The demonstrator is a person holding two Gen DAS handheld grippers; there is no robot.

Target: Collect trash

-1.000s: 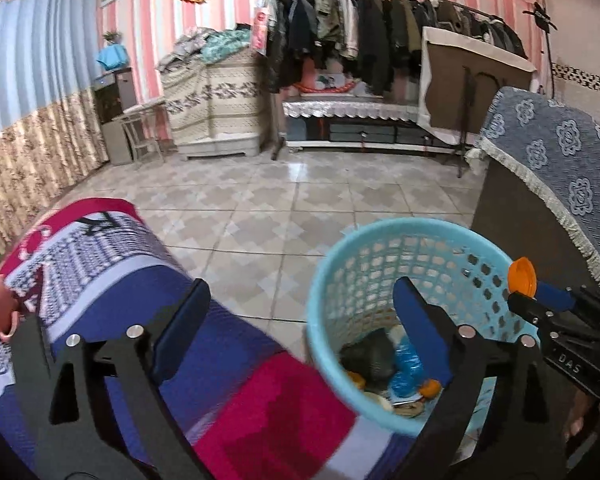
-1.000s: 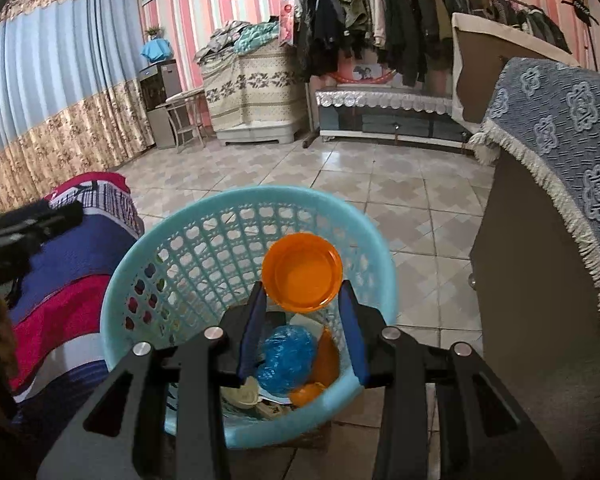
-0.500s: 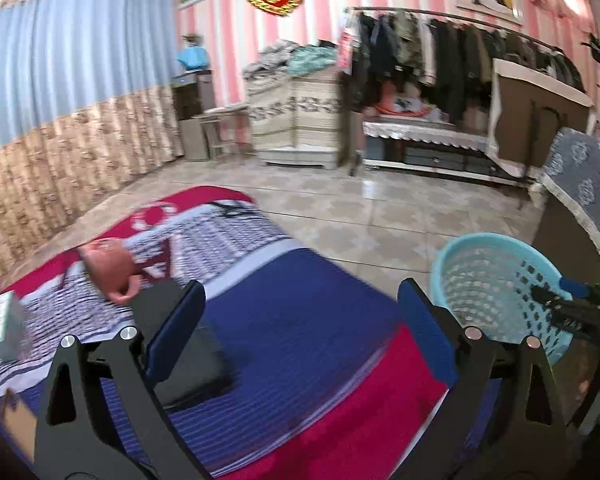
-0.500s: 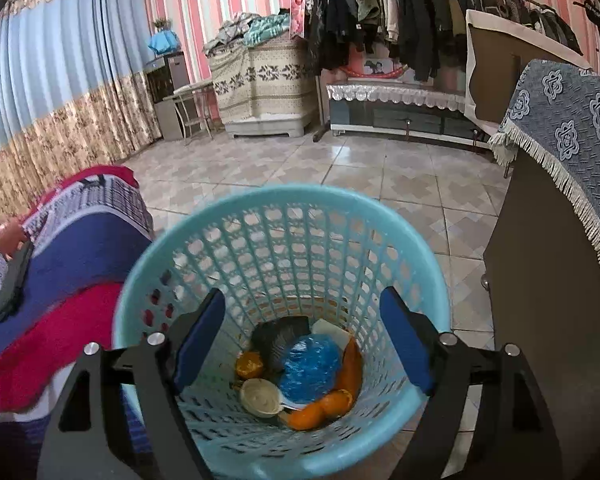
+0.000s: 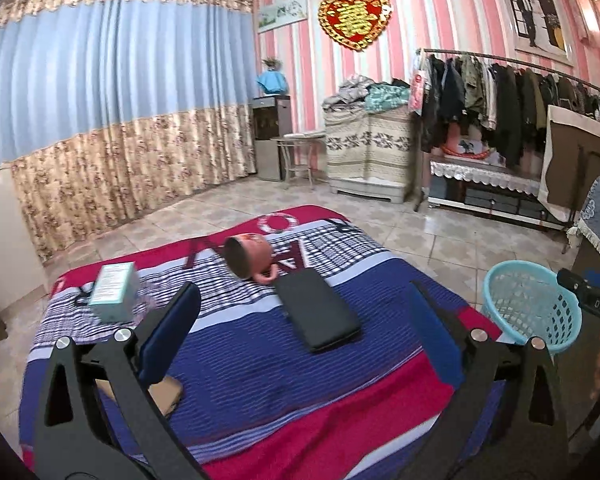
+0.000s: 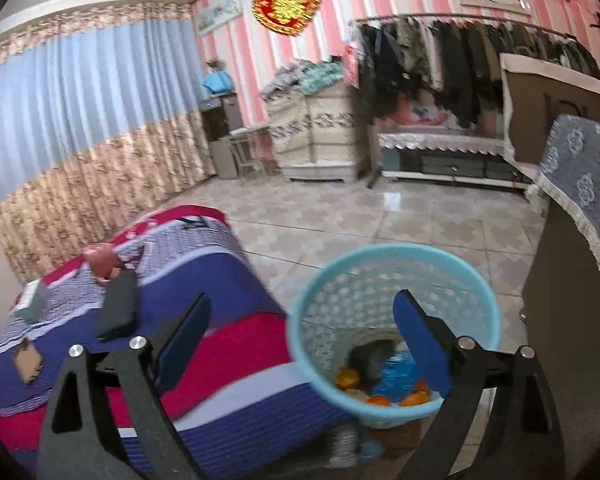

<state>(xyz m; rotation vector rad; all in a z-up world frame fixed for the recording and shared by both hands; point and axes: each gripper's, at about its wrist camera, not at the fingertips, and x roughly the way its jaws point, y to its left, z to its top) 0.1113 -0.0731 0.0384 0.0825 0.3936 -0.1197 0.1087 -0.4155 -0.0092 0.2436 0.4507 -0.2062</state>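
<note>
Pink-striped walls and blue curtains frame a striped bed (image 5: pixel 260 360) where a teal box (image 5: pixel 114 296), a scrap of cardboard (image 5: pixel 164 394), a tipped pink mug (image 5: pixel 248 256) and a black case (image 5: pixel 318 314) lie. Left tongs (image 5: pixel 300 336), swung away from the basket since a second ago, are opening wide and empty above the bed. Right tongs (image 6: pixel 300 344), opening, have let go the orange lid; it has dropped into the blue basket (image 6: pixel 396 256), though it cannot be picked out among the trash (image 6: pixel 384 376) there. Next pickup likely the cardboard.
</note>
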